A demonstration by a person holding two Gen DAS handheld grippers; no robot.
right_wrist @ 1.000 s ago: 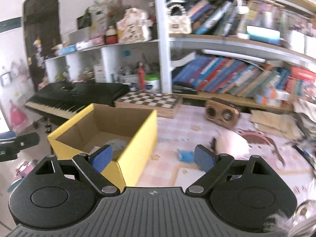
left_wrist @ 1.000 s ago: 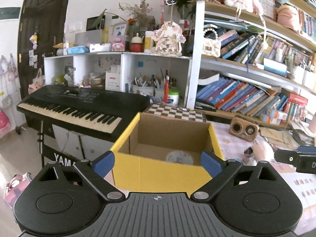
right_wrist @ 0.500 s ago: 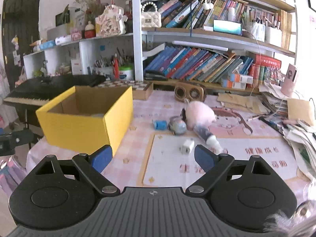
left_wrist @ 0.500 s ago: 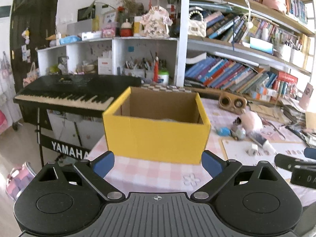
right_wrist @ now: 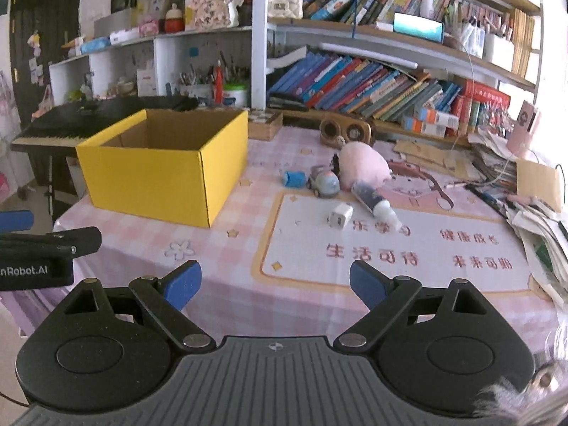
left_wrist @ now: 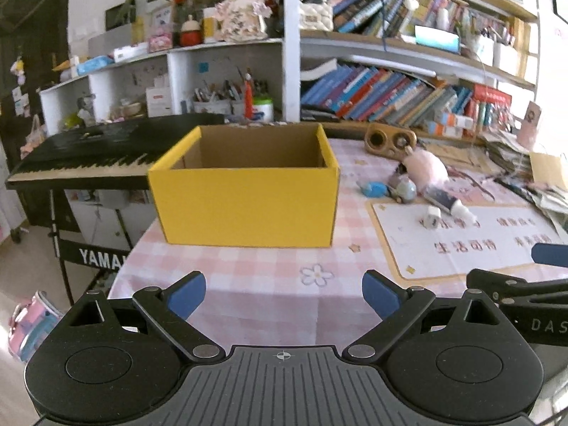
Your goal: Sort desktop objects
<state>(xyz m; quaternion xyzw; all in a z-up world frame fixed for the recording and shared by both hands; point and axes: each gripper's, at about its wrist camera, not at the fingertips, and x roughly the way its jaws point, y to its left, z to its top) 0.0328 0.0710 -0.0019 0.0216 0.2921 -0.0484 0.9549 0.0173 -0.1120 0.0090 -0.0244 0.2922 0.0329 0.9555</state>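
Observation:
A yellow cardboard box (left_wrist: 245, 209) (right_wrist: 156, 181) stands open-topped at the table's left. Right of it lie a small blue piece (right_wrist: 294, 178), a toy car (right_wrist: 323, 185), a pink plush (right_wrist: 362, 165), a dark tube with a white cap (right_wrist: 376, 204) and a white charger plug (right_wrist: 340, 215). My left gripper (left_wrist: 284, 296) hangs open over the pink checked cloth in front of the box, nothing between its blue pads. My right gripper (right_wrist: 275, 285) is open too, above the near edge of the printed mat (right_wrist: 408, 248), well short of the objects.
A wooden speaker (right_wrist: 346, 129) sits behind the plush. Stacked papers and books (right_wrist: 532, 206) crowd the table's right side. A black keyboard (left_wrist: 88, 159) stands left of the table. Bookshelves (right_wrist: 390, 81) fill the back wall. Each gripper shows at the edge of the other's view.
Both grippers have drawn back from above the box toward the table's near edge and sunk lower. The box now looks farther off, and the small objects came into view. Both stayed open.

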